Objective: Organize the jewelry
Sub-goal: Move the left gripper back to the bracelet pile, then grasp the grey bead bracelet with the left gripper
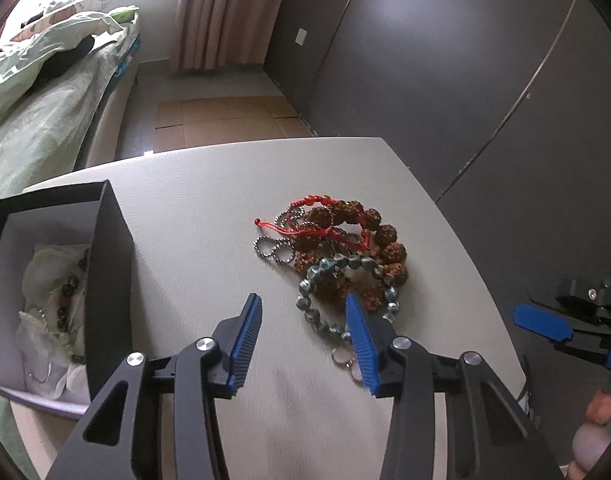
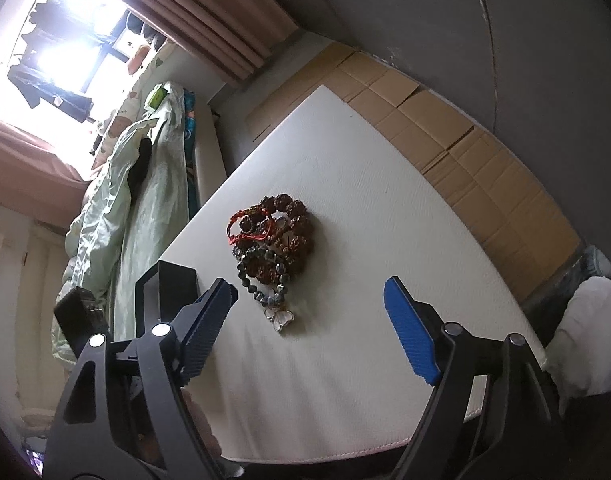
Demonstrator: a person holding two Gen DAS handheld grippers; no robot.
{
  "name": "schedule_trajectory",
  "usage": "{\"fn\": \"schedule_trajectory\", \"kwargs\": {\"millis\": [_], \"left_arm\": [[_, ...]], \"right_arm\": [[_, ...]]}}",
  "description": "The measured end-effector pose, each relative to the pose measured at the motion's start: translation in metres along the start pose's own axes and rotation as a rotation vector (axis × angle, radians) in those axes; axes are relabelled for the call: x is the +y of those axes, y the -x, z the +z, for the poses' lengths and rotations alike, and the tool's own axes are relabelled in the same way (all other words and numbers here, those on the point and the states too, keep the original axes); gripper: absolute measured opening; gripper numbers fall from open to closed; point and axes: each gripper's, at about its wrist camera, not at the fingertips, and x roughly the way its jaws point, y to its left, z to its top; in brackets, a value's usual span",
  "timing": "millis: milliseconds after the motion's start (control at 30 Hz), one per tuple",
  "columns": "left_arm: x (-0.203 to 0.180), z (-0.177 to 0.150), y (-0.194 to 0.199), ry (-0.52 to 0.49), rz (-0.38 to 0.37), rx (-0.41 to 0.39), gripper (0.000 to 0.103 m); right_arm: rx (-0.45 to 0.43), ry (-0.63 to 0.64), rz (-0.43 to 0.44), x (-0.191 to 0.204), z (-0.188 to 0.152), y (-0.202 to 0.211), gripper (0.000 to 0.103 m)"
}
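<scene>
A pile of jewelry [image 1: 337,252] lies on the white table [image 1: 209,208]: a red cord bracelet [image 1: 313,204], large brown seed beads [image 1: 385,236], a silver chain [image 1: 273,250] and a grey-green bead bracelet [image 1: 313,308]. My left gripper [image 1: 303,312] is open, just above the near edge of the pile, its right finger over the grey-green bracelet. A black box [image 1: 105,264] at left holds beads on white paper. My right gripper [image 2: 311,296] is open, short of the pile [image 2: 273,240], and shows in the left wrist view [image 1: 545,324] off the table's right edge.
A white charm [image 2: 281,318] lies at the pile's near end. The box [image 2: 173,284] shows behind the right gripper's left finger. A bed with green bedding [image 1: 37,120] stands left of the table; flattened cardboard [image 1: 229,120] lies on the floor beyond, by a dark wall.
</scene>
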Motion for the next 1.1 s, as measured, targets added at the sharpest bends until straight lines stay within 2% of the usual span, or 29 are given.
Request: {"fn": "schedule_trajectory", "kwargs": {"millis": [400,433,533,633,733,1000,1100], "left_arm": [[0.005,0.002,-0.023,0.025,-0.061,0.011,0.029],[0.005,0.002,-0.023,0.023,-0.079,0.011,0.021],[0.008,0.0,-0.021,0.032,-0.139,0.025,0.007],[0.006,-0.001,-0.017,0.014,-0.129,0.027,0.007],[0.01,-0.001,-0.009,0.036,-0.152,0.021,0.007],[0.014,0.003,0.032,0.059,-0.208,-0.035,0.007],[0.015,0.004,0.047,0.065,-0.212,-0.057,0.007]], "right_arm": [[0.027,0.008,0.009,0.009,0.005,-0.012,0.075],[0.029,0.01,0.007,0.01,0.005,-0.013,0.075],[0.028,0.019,-0.015,0.011,0.005,-0.015,0.075],[0.027,0.04,-0.052,0.015,0.003,-0.02,0.075],[0.05,0.054,-0.056,0.017,0.0,-0.027,0.072],[0.066,0.105,-0.09,0.024,-0.007,-0.035,0.069],[0.08,0.136,-0.103,0.028,-0.011,-0.039,0.065]]}}
